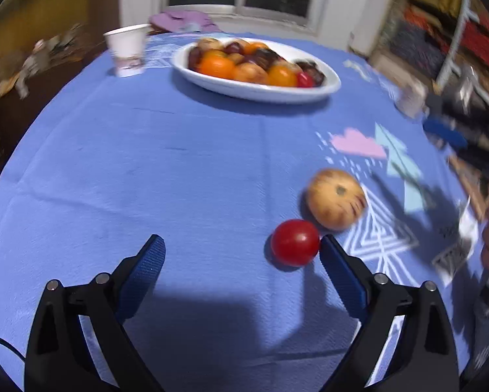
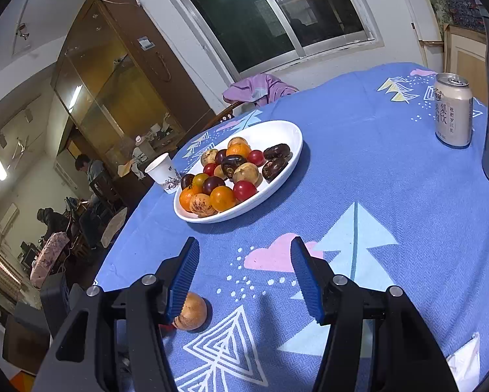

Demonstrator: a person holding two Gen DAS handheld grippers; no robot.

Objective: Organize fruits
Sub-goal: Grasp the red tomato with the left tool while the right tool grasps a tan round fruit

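Left tool [image 1: 241, 245] spread wide over blue-clothed worktop [image 1: 179, 163]; small round red tomato [image 1: 295, 242] against right pad, beside speckled tan fruit [image 1: 336, 198]; white oval fruit-filled dish [image 1: 323, 89] beyond.

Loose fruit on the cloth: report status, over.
Both jaws open, empty. Red tomato and tan fruit loose beside left gripper, outside white dish. Nothing in the way.

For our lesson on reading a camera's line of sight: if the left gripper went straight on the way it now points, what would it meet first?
Probably the bare blue tablecloth. The left gripper is open; the red tomato sits off-centre by its right finger, so it might be brushed. Depth is unclear.
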